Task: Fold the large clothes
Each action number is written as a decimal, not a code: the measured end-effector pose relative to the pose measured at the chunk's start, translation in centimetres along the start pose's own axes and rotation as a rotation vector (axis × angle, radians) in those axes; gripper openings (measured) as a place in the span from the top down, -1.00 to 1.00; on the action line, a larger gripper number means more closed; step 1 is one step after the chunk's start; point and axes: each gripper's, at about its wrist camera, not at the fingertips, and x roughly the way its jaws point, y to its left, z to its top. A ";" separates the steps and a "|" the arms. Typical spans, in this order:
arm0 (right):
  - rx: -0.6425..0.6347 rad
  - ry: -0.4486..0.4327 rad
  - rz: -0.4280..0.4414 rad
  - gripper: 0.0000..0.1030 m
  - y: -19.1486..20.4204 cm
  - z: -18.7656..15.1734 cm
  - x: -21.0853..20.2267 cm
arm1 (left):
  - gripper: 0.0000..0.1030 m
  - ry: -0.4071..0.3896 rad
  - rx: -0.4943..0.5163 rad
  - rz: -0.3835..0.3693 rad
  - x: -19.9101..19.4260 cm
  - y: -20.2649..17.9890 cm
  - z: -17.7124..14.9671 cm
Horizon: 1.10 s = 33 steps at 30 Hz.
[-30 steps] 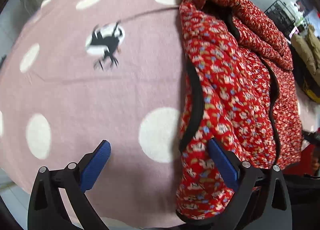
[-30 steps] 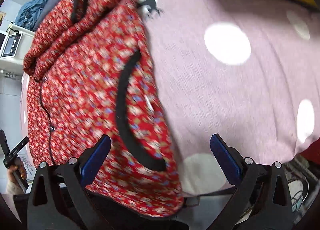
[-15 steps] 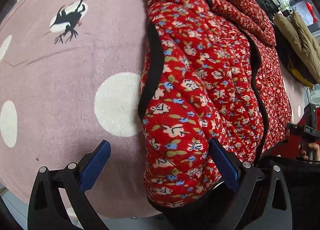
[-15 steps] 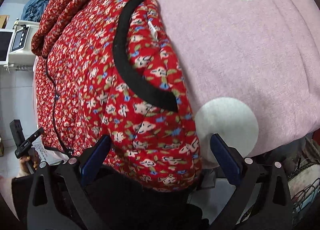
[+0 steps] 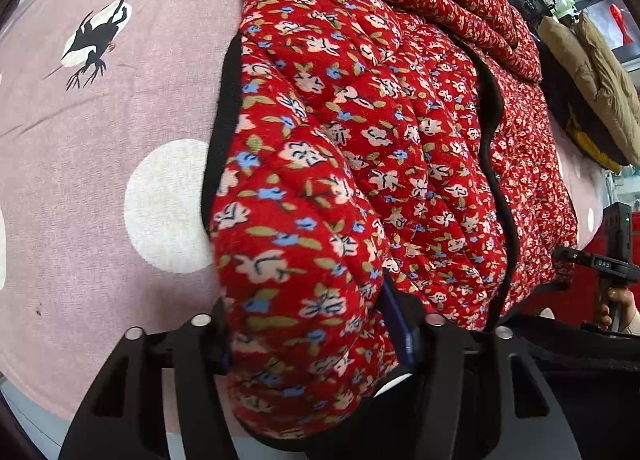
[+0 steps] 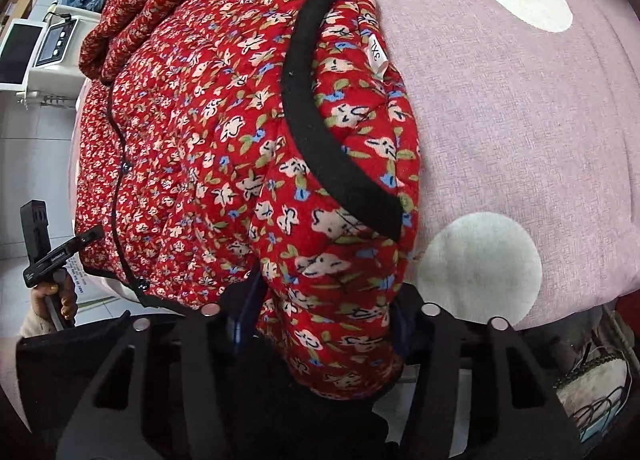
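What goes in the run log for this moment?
left gripper: just closed on red floral jacket hem | right gripper: just closed on hem | pink cover: underneath

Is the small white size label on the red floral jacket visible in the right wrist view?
Yes, a white size label sticks out from the red floral jacket at its edge beside the pink spotted cover.

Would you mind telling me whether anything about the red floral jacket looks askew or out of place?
The red floral jacket lies bunched near the pink cover's edge, its hem overhanging; otherwise nothing stands out.
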 end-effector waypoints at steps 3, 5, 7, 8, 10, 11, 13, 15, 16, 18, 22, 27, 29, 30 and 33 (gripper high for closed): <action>-0.010 0.003 0.005 0.18 -0.3 -0.3 -0.7 | 0.05 0.006 0.016 0.005 -1.1 1.0 -0.7; -0.020 0.004 0.000 0.25 0.6 0.0 -0.3 | 0.08 0.009 0.027 0.015 -0.5 0.0 -0.2; -0.022 0.006 0.004 0.30 1.6 1.0 0.9 | 0.11 0.007 0.027 0.019 -0.5 -0.3 -0.2; -0.017 0.008 0.010 0.31 1.8 1.2 1.1 | 0.12 0.006 0.025 0.020 0.1 -1.2 0.3; -0.004 0.010 0.024 0.36 2.4 2.0 1.8 | 0.16 0.004 0.023 0.020 -0.1 -1.4 0.4; 0.005 0.011 0.035 0.37 2.6 2.1 1.8 | 0.20 0.002 0.023 0.019 -0.3 -1.4 0.5; 0.021 0.010 0.053 0.39 2.6 2.2 1.5 | 0.27 -0.011 0.017 0.005 -1.2 -1.5 0.7; 0.032 0.000 0.080 0.41 2.9 2.4 0.8 | 0.33 -0.034 0.029 -0.007 -2.4 -2.0 1.2; 0.033 -0.005 0.094 0.43 3.1 2.5 0.5 | 0.34 -0.045 0.039 -0.011 -3.0 -2.2 1.4; 0.034 -0.024 0.132 0.45 3.9 3.0 -0.5 | 0.37 -0.071 0.062 -0.020 -4.1 -3.0 2.2; 0.033 -0.082 0.218 0.49 5.3 4.7 -2.9 | 0.40 -0.136 0.100 -0.032 -6.4 -4.4 4.3; 0.052 -0.192 0.319 0.54 6.9 8.9 -6.2 | 0.42 -0.249 0.084 -0.075 -9.9 -4.6 9.0; 0.052 -0.228 0.350 0.55 7.6 11.1 -7.3 | 0.43 -0.279 0.075 -0.079 -11.0 -4.3 11.3; 0.052 -0.246 0.362 0.55 8.0 12.3 -7.9 | 0.43 -0.296 0.070 -0.078 -11.6 -4.2 12.8; 0.071 -0.297 0.397 0.55 8.3 16.1 -9.7 | 0.43 -0.339 0.045 -0.077 -13.1 -3.6 16.3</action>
